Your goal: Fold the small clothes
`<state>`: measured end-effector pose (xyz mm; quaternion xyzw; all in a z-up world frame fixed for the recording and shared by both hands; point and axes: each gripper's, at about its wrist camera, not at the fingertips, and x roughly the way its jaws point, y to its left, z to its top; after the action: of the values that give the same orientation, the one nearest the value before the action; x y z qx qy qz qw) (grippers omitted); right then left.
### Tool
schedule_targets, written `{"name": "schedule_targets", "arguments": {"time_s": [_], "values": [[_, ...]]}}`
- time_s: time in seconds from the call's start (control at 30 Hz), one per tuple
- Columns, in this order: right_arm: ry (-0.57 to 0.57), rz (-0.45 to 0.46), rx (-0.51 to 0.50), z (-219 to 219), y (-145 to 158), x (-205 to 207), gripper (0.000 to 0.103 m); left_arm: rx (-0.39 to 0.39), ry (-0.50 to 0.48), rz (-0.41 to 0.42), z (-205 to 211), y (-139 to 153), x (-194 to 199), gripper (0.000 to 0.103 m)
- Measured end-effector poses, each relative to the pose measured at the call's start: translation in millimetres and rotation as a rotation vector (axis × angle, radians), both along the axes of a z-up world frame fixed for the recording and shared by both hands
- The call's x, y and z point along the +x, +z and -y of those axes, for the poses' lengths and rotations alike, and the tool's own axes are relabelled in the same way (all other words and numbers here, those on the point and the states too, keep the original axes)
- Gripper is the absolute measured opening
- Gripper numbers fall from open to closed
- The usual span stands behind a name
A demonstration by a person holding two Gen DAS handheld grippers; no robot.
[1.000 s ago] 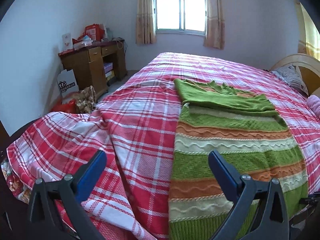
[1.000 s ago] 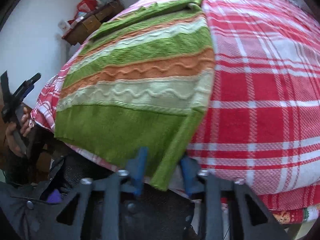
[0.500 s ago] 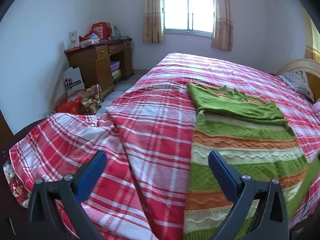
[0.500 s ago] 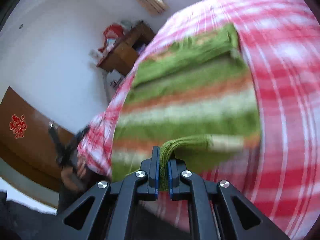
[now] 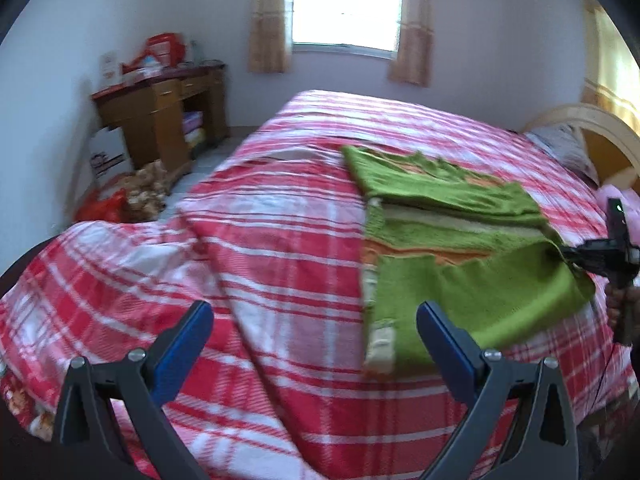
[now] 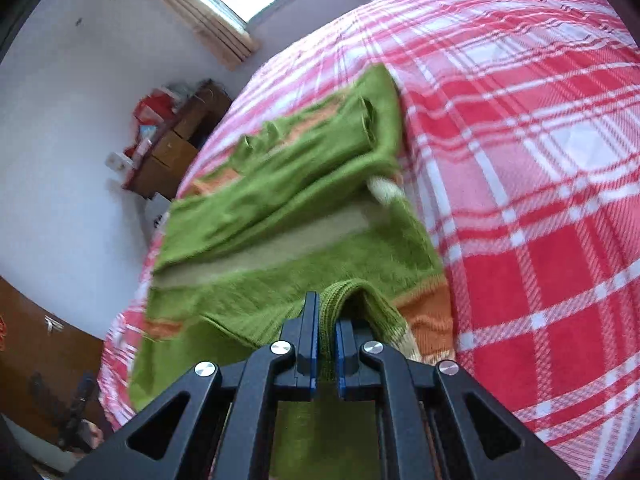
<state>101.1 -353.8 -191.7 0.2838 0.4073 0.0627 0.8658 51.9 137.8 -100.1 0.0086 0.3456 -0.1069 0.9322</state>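
A green, orange and cream striped knit sweater (image 5: 448,216) lies on the red plaid bed (image 5: 288,240). Its near green hem is lifted and drawn over the body toward the collar. My right gripper (image 6: 326,320) is shut on that ribbed hem, with the sweater (image 6: 288,208) spread beyond it. In the left wrist view the right gripper (image 5: 568,254) shows at the right edge, holding the raised hem corner. My left gripper (image 5: 314,330) hangs open over the bedspread, left of the sweater, with nothing between its blue fingers.
A wooden desk (image 5: 160,120) with red clutter stands against the left wall under the window (image 5: 344,12). Bags (image 5: 120,200) lie on the floor beside it. A curved headboard (image 5: 592,132) and pillow sit at the right.
The right gripper closed on the sweater's hem, lifted it off the bed edge and carried it over the body. The left gripper drifted slightly left and stayed open.
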Motion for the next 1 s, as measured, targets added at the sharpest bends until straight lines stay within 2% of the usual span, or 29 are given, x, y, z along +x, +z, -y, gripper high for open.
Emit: {"name": "schedule_targets", "arguments": {"time_s": [0.1, 0.23, 0.3, 0.37, 0.4, 0.47, 0.5, 0.53, 0.6, 0.63, 0.67, 0.73, 0.93, 1.0], "values": [[0.010, 0.021, -0.043, -4, 4, -2, 0.006, 0.004, -0.033, -0.011, 20, -7, 10, 0.103], [0.030, 0.032, -0.120, -13, 10, -6, 0.007, 0.022, -0.067, -0.060, 54, -22, 33, 0.088], [0.028, 0.034, -0.153, -17, 14, -10, 0.008, 0.050, -0.064, -0.093, 65, -31, 45, 0.087], [0.023, 0.041, -0.163, -19, 18, -15, 0.012, 0.044, -0.054, -0.134, 71, -39, 53, 0.085], [0.021, 0.048, -0.162, -20, 20, -18, 0.018, 0.031, -0.049, -0.159, 73, -44, 56, 0.082], [0.011, 0.071, -0.159, -21, 25, -25, 0.036, 0.042, -0.021, -0.196, 75, -51, 59, 0.058], [0.005, 0.088, -0.156, -21, 27, -30, 0.049, 0.036, -0.016, -0.202, 75, -53, 58, 0.058], [-0.003, 0.107, -0.155, -21, 30, -36, 0.053, 0.023, -0.010, -0.195, 74, -51, 57, 0.055], [-0.015, 0.123, -0.160, -21, 34, -43, 0.053, 0.034, -0.010, -0.189, 77, -49, 54, 0.050], [-0.022, 0.129, -0.157, -20, 36, -46, 0.053, 0.047, -0.010, -0.179, 78, -47, 52, 0.043], [-0.027, 0.134, -0.150, -19, 37, -48, 0.053, 0.055, -0.015, -0.166, 80, -45, 49, 0.032], [-0.044, 0.142, -0.132, -15, 38, -54, 0.053, 0.046, -0.031, -0.147, 80, -41, 43, 0.024], [-0.090, 0.163, -0.090, -8, 41, -73, 0.053, -0.064, -0.052, -0.125, 65, -34, 34, 0.023], [-0.096, 0.160, -0.082, -6, 40, -77, 0.053, -0.073, -0.043, -0.107, 62, -31, 35, 0.025]]}}
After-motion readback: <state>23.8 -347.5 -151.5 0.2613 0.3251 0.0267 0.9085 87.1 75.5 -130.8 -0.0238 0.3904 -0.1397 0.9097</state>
